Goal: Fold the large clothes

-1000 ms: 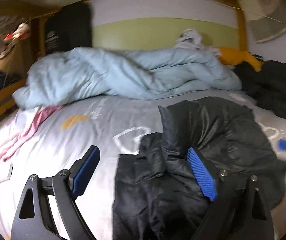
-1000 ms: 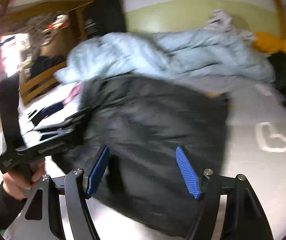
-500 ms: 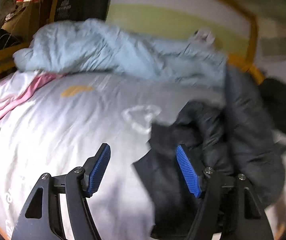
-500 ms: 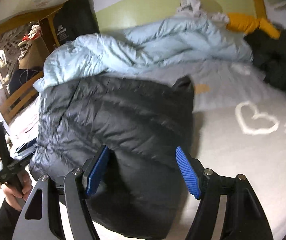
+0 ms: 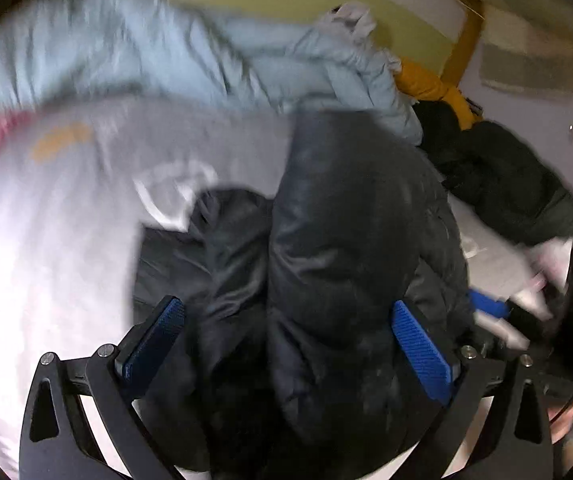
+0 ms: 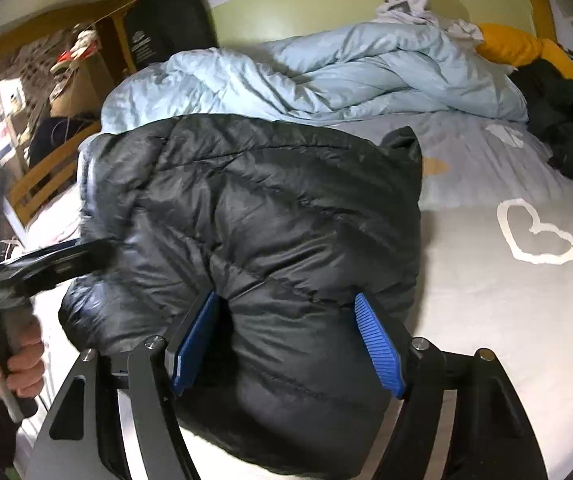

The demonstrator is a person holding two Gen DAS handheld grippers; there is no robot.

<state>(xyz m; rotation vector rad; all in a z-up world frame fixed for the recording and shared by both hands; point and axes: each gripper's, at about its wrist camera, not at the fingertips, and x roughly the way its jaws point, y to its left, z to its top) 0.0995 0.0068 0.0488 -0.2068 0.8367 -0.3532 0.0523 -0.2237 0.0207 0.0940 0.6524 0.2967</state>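
Observation:
A black puffer jacket lies folded in a thick bundle on the grey bed sheet. In the left wrist view the jacket fills the middle, blurred by motion. My left gripper is open, its blue pads on either side of the jacket's bulk. My right gripper is open too, with the jacket's near edge bulging between its pads. The left gripper also shows in the right wrist view, held in a hand at the jacket's left side.
A crumpled light blue duvet lies across the back of the bed. A yellow garment and dark clothes are piled at the back right. A wooden bed rail runs along the left side. A white heart print marks the sheet.
My left gripper has swung right and over the jacket, which now sits between its pads. My right gripper has closed in on the jacket's near edge. The jacket lies more bundled.

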